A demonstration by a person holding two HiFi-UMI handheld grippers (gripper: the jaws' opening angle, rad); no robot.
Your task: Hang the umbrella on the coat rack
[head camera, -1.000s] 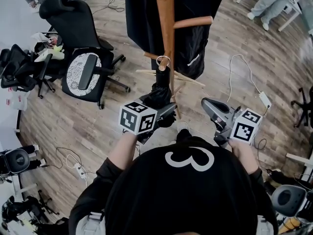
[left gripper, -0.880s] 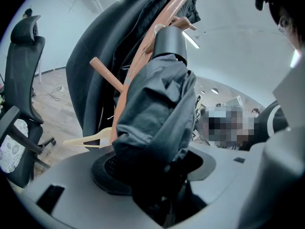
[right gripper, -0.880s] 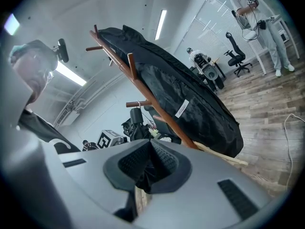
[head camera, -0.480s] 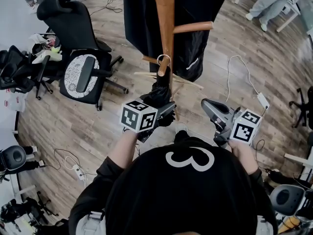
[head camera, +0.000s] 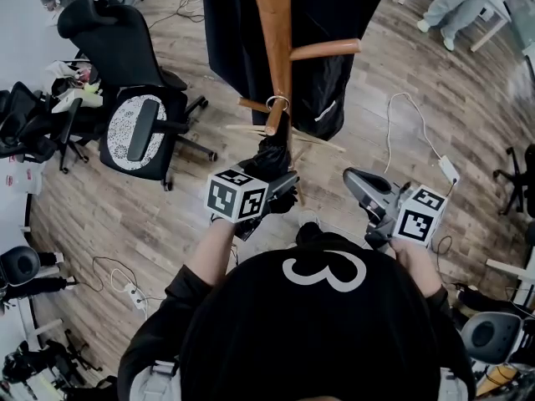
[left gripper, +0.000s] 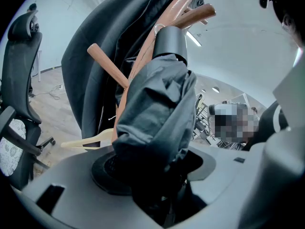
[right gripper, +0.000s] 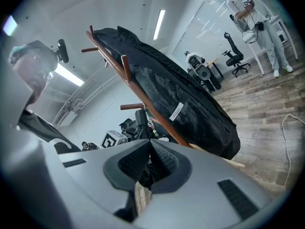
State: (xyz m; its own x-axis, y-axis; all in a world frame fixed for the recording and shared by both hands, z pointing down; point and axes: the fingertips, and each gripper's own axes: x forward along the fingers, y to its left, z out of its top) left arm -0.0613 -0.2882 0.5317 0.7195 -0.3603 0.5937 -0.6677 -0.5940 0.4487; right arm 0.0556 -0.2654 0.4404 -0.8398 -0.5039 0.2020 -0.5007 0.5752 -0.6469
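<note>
Floor: wood planks (head camera: 167,215); office chair (head camera: 138,124) at 9 o'clock.
Coat rack (head camera: 272,23): 12 o'clock, carrying a black coat (head camera: 330,65).
Umbrella (head camera: 272,153): folded, centre; its ring (head camera: 277,104) at a lower peg's tip.
Left gripper (head camera: 280,192): clamped on the umbrella.
Right gripper (head camera: 355,178): 3 o'clock, jaws pressed together, empty.

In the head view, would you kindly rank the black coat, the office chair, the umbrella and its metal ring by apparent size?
1. black coat, cropped by the top edge
2. office chair, nearly alike, so the order is unsure
3. umbrella
4. metal ring
</note>
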